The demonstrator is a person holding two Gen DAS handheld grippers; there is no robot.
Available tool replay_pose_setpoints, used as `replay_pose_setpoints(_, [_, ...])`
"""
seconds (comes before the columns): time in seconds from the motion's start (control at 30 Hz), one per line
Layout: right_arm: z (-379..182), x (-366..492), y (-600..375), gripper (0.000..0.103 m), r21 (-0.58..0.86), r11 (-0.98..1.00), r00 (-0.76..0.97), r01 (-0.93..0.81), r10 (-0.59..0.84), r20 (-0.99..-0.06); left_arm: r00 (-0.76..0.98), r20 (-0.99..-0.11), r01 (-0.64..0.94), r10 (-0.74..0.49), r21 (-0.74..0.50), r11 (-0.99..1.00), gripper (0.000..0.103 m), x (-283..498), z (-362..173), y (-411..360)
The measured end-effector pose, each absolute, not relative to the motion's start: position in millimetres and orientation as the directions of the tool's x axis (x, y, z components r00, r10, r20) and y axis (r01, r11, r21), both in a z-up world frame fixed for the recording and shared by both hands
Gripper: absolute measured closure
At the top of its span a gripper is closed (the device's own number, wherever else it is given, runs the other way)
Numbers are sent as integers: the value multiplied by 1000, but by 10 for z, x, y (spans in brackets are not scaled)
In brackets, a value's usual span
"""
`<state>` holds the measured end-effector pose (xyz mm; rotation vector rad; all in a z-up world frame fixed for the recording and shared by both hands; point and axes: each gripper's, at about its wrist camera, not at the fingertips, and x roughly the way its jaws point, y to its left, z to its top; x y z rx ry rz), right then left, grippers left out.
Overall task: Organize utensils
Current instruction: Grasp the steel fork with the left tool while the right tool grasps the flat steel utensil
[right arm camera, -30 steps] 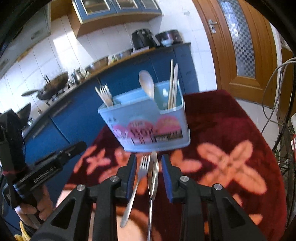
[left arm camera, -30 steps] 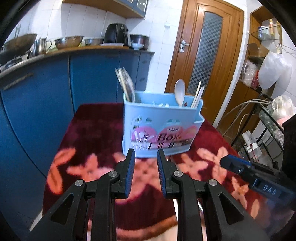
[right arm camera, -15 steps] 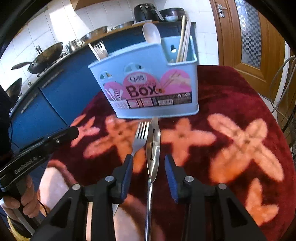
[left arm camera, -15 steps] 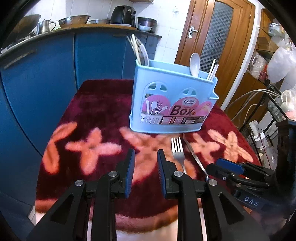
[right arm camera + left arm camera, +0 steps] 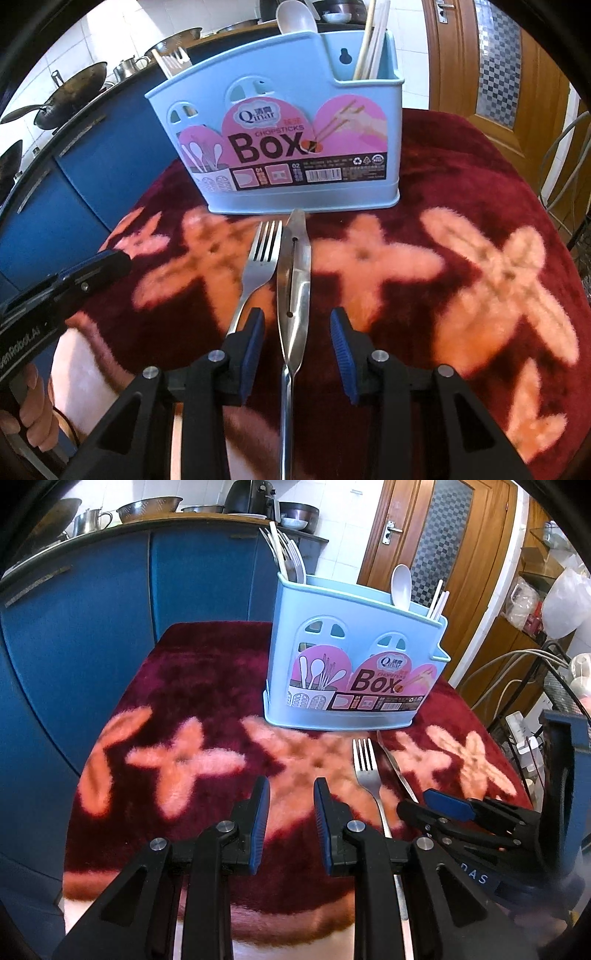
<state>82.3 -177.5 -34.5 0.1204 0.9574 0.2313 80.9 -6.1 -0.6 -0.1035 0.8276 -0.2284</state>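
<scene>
Two utensils are left loose on the dark red floral cloth (image 5: 461,177): a slotted steel server (image 5: 294,280) and a steel fork (image 5: 258,258), laid side by side with their heads just in front of the pale blue utensil box (image 5: 280,147) and their handles running back toward the cameras. Part of the sorting is judged to be done, since the box is already stocked: a white spoon (image 5: 297,16) and pale chopsticks (image 5: 373,40) are seen standing toward its right end, and a bundle of forks and pale handles (image 5: 286,555) at its left end; which inner compartment each occupies cannot be told. What remains, on this evidence, is for the two loose pieces to be lifted and dropped into the box. The server is framed by the right gripper (image 5: 297,354), whose blue pads are spread wide on either side of the blade's lower part with clear gaps, so nothing is gripped; whether the pads are down at cloth level cannot be told. The fork's handle is passed under or just beside the left pad of that gripper. The left gripper (image 5: 291,827) is held apart to the left of the fork, its jaws parted and nothing between them, above the cloth near its front edge
</scene>
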Motion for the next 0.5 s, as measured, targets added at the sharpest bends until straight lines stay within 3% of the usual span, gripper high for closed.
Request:
replay_pose_setpoints(0.13, [-353,838,-1751,67,176,975,561,-137,223,-797,651,-720,168,-240,-172,971,79,812,-13,-99])
replay_pose_setpoints(0.2, [-353,831,-1749,81,168,976,568,-137,216,-794,647,-723,174,-242,-170,970,79,815,-17,-123])
replay_pose_setpoints(0.37, [-327,811,-1895,97,262,957,572,-126,286,-769,627,-735,193,-260,-176,965,79,836,-47,-214])
replay_pose_setpoints(0.5, [-293,743,-2023,97,280,954,593,-107,288,-752,603,-743,217,-291,-198,956,79,866,-67,-300])
